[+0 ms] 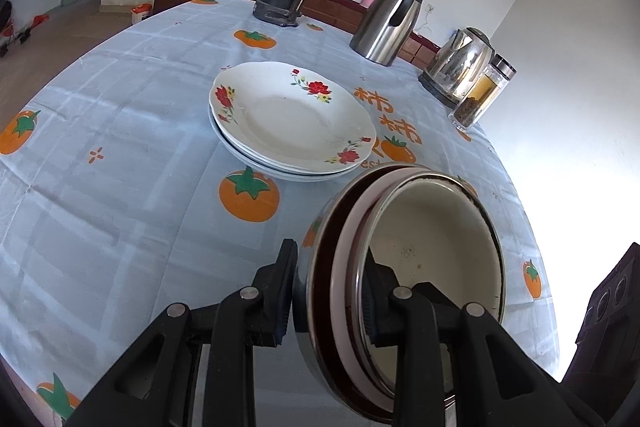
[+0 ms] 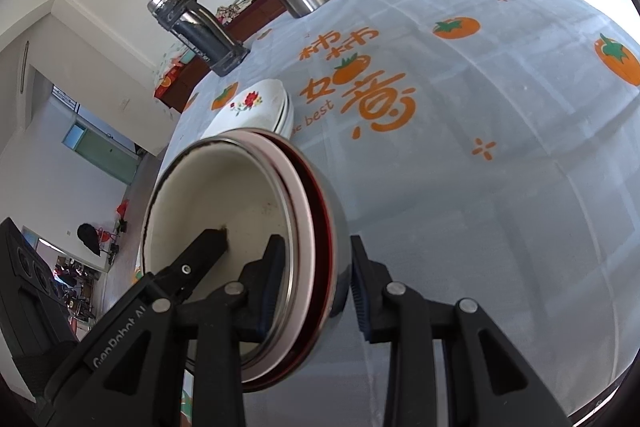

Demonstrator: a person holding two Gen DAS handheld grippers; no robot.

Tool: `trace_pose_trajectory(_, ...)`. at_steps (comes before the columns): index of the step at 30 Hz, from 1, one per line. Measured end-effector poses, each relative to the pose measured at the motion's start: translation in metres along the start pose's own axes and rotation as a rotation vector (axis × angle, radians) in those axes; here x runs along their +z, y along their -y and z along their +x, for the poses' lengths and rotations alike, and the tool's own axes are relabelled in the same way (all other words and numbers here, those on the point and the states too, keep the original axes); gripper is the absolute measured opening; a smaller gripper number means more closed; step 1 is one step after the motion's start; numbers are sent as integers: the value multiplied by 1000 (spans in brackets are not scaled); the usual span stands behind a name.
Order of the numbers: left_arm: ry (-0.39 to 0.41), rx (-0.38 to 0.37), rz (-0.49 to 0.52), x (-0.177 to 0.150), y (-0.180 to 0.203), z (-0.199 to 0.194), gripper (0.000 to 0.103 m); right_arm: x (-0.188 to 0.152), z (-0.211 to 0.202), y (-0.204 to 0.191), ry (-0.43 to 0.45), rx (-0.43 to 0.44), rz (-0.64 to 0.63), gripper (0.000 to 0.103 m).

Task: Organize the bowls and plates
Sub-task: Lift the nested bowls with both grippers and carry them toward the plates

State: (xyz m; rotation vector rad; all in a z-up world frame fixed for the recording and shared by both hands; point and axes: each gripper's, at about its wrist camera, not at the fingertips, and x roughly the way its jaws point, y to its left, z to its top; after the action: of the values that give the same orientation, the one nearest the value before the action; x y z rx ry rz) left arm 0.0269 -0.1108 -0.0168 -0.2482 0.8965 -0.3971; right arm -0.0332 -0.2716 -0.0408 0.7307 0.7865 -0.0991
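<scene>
Nested bowls point(image 1: 432, 251) beside stacked plates point(image 1: 288, 115)

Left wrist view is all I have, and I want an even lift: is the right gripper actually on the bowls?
Observer: Yes. The right gripper straddles the rim of the nested bowls, one finger inside, one outside at the steel wall.
Operator: Where is it relative to mine?
Observer: Beside it. The left gripper has a finger in the innermost bowl, just left of the right gripper's inner finger.
Operator: What lies to the right of the bowls?
Observer: The tablecloth, with large orange lettering and the word "best".
</scene>
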Motion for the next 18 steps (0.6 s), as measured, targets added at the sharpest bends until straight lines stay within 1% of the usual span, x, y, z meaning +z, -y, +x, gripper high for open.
trace_pose_trajectory(18,20,14,-45,10,-28,-5,31,-4,17,-28,-22,6,-41,32)
